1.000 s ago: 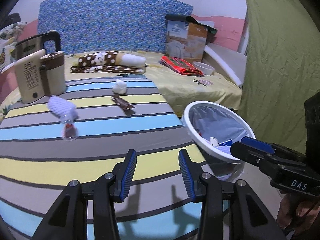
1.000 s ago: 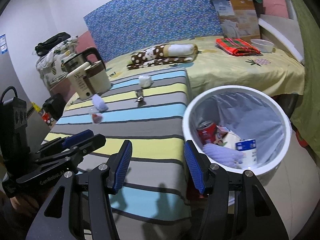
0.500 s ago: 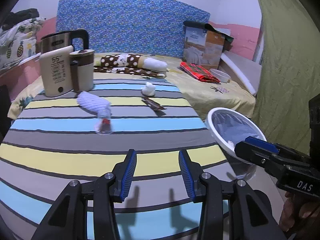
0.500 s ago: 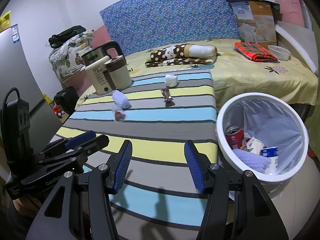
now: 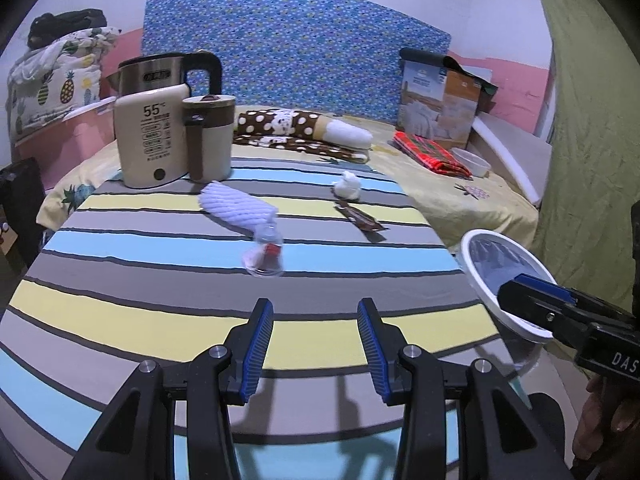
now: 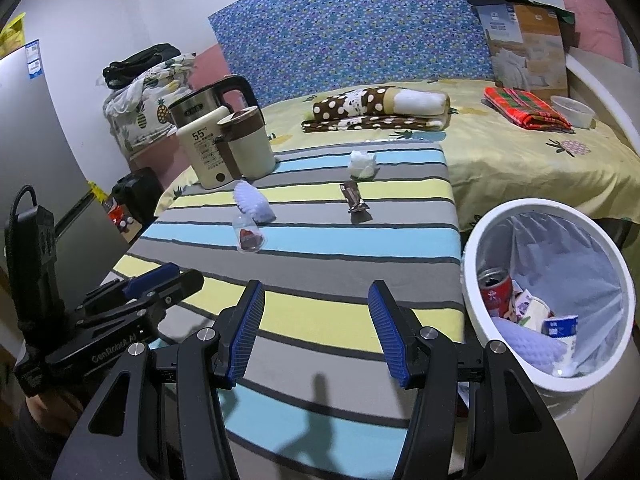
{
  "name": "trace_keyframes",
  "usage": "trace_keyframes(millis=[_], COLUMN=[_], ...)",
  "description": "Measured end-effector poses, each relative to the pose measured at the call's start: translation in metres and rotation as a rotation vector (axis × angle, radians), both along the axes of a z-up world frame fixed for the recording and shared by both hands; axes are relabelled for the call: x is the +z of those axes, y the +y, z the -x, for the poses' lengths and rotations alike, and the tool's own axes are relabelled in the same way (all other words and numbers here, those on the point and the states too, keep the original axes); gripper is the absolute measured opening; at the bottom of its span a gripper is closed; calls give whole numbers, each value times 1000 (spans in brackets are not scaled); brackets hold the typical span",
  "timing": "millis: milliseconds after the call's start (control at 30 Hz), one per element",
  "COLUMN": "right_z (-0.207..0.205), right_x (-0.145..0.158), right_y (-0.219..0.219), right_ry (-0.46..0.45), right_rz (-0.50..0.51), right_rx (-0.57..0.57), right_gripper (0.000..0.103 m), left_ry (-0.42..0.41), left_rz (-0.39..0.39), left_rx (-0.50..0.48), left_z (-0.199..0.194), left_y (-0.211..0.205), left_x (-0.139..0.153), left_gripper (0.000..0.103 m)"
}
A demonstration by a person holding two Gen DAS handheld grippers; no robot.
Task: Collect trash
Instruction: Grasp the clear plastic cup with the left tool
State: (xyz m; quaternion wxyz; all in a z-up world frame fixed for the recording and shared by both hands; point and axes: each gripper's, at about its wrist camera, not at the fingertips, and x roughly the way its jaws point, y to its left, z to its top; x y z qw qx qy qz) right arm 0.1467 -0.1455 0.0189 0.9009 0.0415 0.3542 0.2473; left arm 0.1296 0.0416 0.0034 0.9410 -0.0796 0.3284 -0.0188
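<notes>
Left wrist view: left gripper (image 5: 315, 343) spread wide, grasping nothing, above striped table (image 5: 160, 276); plastic cup (image 5: 264, 256) at frame centre. Right gripper (image 6: 316, 330) likewise released; bin (image 6: 472, 264) lower right.

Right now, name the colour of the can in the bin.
Red can, clearest in the right wrist view.

The room is a bit dim with a cool light from above. Soft dark shadows lie on the striped cloth (image 5: 160, 264). Both pictures bend round at the edges, with black corners. Far things look slightly fuzzy.
</notes>
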Motion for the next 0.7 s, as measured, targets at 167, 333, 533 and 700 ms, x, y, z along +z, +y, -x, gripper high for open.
trace_keyframes(millis=[167,333,533,700], right_z=[-10,-19,-31,-40], right_x=[-2,-4,-8,-11], right_y=[4,4,2,2], right_ry=[7,8,18,29], right_rz=[0,-1,-3,-3], right_rx=[6,3,2,8], right_gripper=[56,56,56,56], left_ry=[18,40,95,124], left_rz=[-13,-21,-24,-19], left_rx=[23,27,65,99], left_z=[-18,-46,-82,-101], left_y=[11,15,19,23], left_x=[-6,-12,-26,-36], left_gripper=[44,44,44,44])
